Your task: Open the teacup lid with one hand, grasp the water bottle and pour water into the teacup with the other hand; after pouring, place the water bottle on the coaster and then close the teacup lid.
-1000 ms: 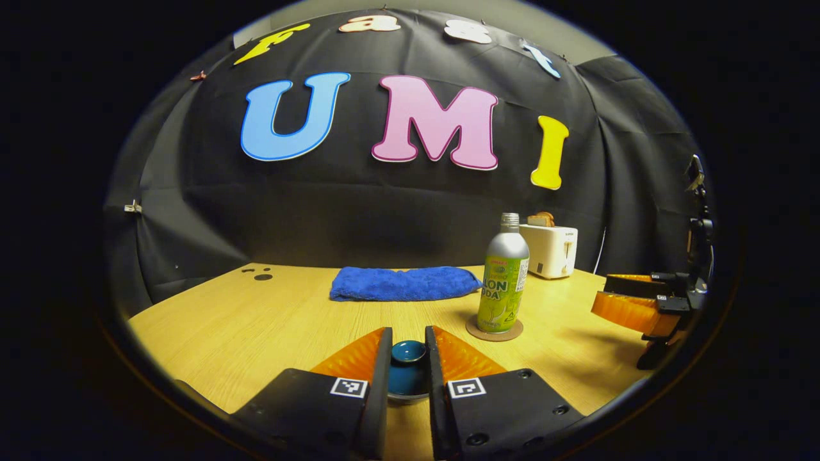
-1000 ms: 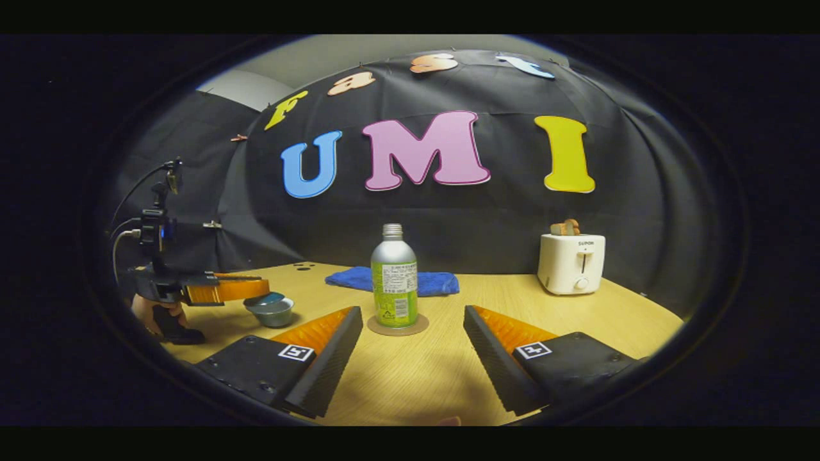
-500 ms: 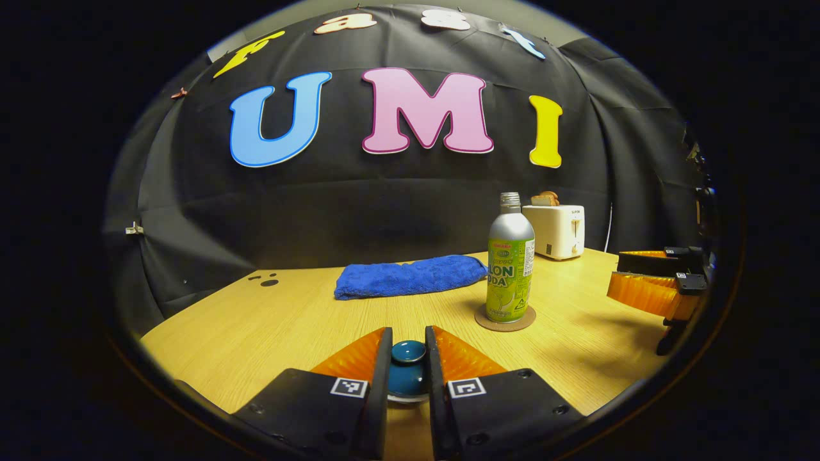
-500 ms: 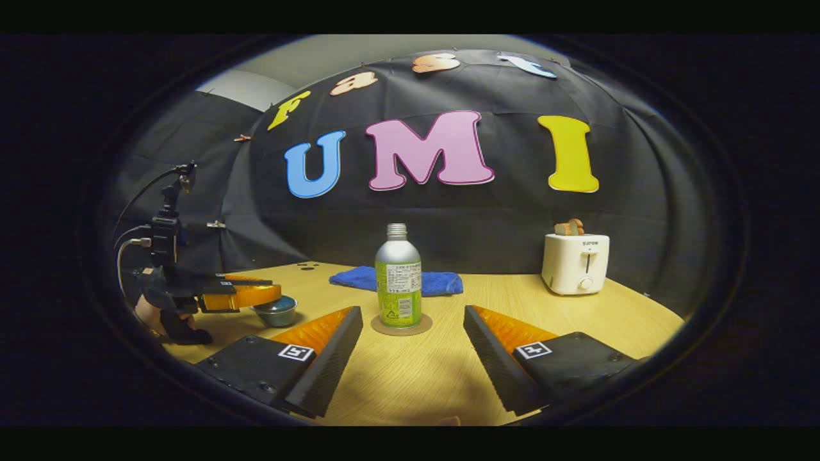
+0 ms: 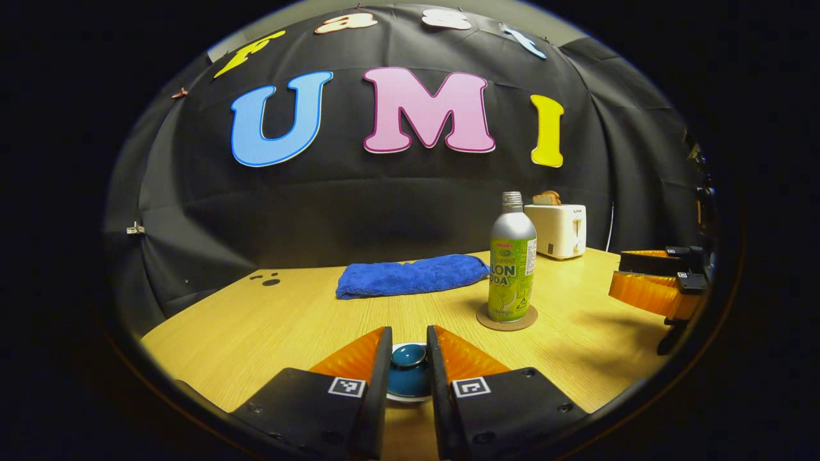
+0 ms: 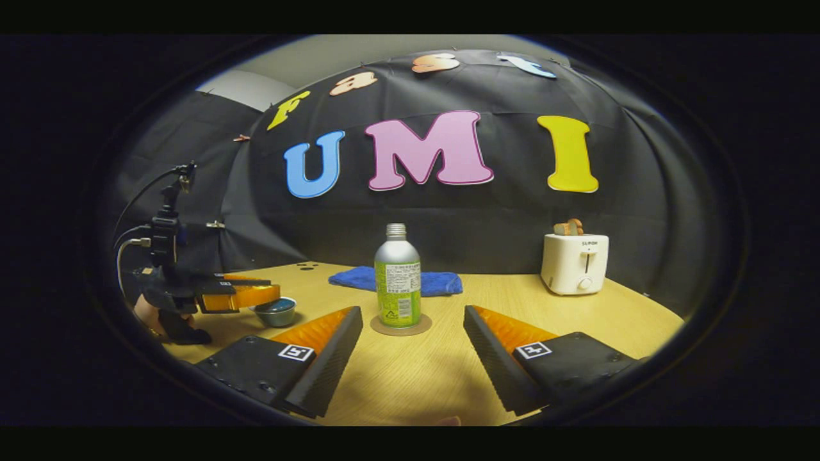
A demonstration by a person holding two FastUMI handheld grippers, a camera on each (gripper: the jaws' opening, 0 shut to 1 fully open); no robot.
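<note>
- Since a second ago, we note the left gripper (image 5: 409,368) has lowered the teal teacup lid (image 5: 409,371) onto the teacup (image 6: 275,312); its fingers stay narrow, pinching the lid's knob.
- We record the right gripper (image 6: 410,358) with fingers spread wide, holding nothing, low over the wooden table (image 6: 435,378).
- The water bottle (image 6: 397,278) stands upright on the round coaster (image 6: 401,326), ahead of the right gripper.
- Behind it lie a blue towel (image 5: 410,276) and a white toaster (image 6: 574,263).

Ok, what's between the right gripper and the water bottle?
Nothing: in the right gripper view, bare table runs from the open right gripper to the water bottle on its coaster.
</note>
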